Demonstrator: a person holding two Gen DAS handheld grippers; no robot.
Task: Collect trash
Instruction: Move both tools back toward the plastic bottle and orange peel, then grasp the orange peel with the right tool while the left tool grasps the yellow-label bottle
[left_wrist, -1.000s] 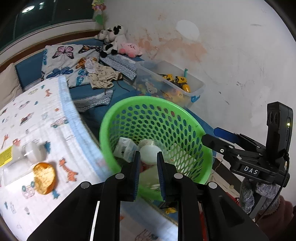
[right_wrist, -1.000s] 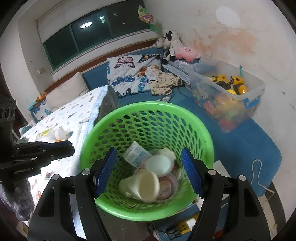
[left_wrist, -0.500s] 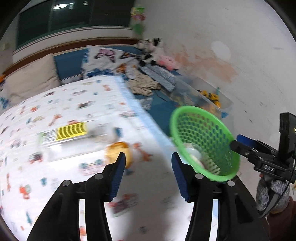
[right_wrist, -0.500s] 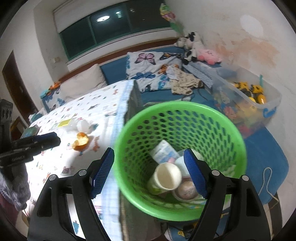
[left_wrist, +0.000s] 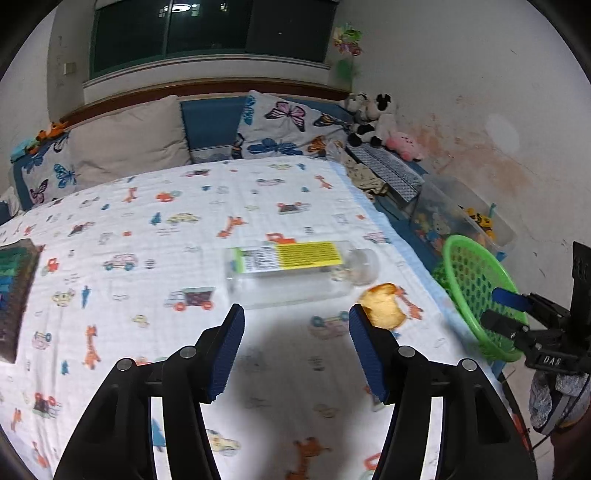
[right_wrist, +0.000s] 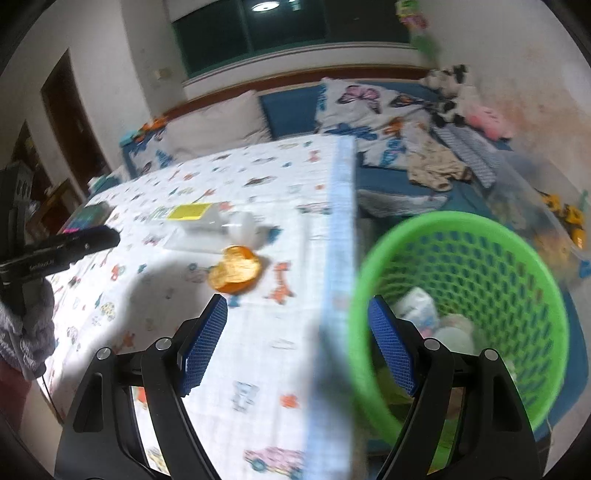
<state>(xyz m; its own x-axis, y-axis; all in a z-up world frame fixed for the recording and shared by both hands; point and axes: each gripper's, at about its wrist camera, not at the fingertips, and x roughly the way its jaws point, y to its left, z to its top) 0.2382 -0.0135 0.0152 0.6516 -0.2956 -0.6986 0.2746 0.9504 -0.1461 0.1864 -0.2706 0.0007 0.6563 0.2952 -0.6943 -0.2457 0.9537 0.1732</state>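
A clear plastic bottle (left_wrist: 295, 271) with a yellow label lies on its side on the patterned bed cover (left_wrist: 147, 229). An orange crumpled wrapper (left_wrist: 384, 304) rests just right of it. My left gripper (left_wrist: 295, 345) hangs above the cover just short of the bottle, its jaws opening with nothing between them. The green mesh basket (right_wrist: 480, 266) stands beside the bed edge and holds cups and wrappers. My right gripper (right_wrist: 297, 345) is open and empty over the bed edge, with the wrapper (right_wrist: 236, 275) and bottle (right_wrist: 207, 221) ahead to its left.
Butterfly pillows (left_wrist: 288, 129) and a plain pillow (left_wrist: 129, 140) line the far end. Soft toys (left_wrist: 369, 118) sit by the wall. A clear toy bin (left_wrist: 461, 221) stands behind the basket. A dark book (left_wrist: 14, 291) lies on the cover at far left.
Both grippers swung left from over the basket to the bed. The left jaws went from nearly shut to open. The bottle and wrapper now lie in front of the left gripper.
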